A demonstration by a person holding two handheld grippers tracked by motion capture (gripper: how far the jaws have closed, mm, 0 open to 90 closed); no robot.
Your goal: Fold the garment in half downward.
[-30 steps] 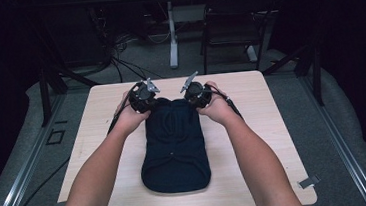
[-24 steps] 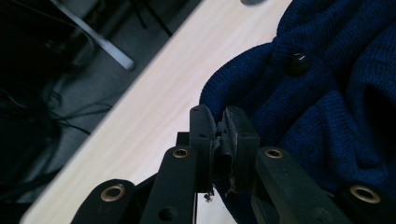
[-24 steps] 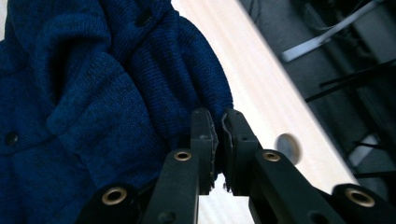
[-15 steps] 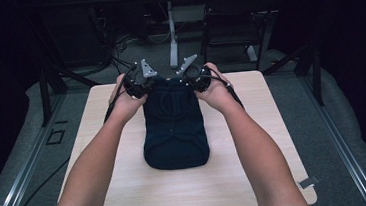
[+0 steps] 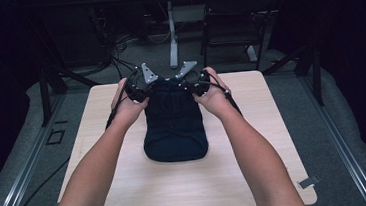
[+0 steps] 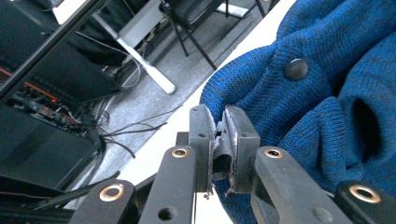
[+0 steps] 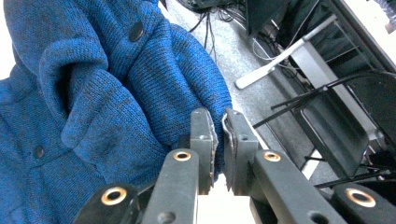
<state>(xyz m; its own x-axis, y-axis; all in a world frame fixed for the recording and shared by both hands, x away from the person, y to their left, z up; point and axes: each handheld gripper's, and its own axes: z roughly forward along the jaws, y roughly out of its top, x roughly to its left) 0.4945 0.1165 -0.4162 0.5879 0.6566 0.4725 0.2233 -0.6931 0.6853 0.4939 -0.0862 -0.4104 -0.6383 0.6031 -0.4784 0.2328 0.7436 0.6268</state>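
Note:
A dark blue knitted cardigan (image 5: 174, 124) with dark buttons lies lengthwise in the middle of the wooden table (image 5: 128, 188). Its far end is raised off the surface. My left gripper (image 5: 142, 86) is shut on its far left corner and my right gripper (image 5: 197, 84) is shut on its far right corner. In the left gripper view the jaws (image 6: 219, 135) pinch a fold of the blue knit (image 6: 327, 93) beside a button (image 6: 296, 69). The right gripper view has its jaws (image 7: 218, 140) closed on the knit edge (image 7: 116, 93), with a button (image 7: 136, 31) farther up.
Beyond the table's far edge the floor holds loose cables (image 5: 115, 43), a white desk leg (image 5: 171, 33) and a black folding chair (image 5: 234, 23). Metal rails (image 5: 21, 167) run along both sides of the table. Bare wood surrounds the cardigan.
Both hands have risen and moved toward the table's far edge with the cardigan's corners. Its near hem has slid away from the front edge.

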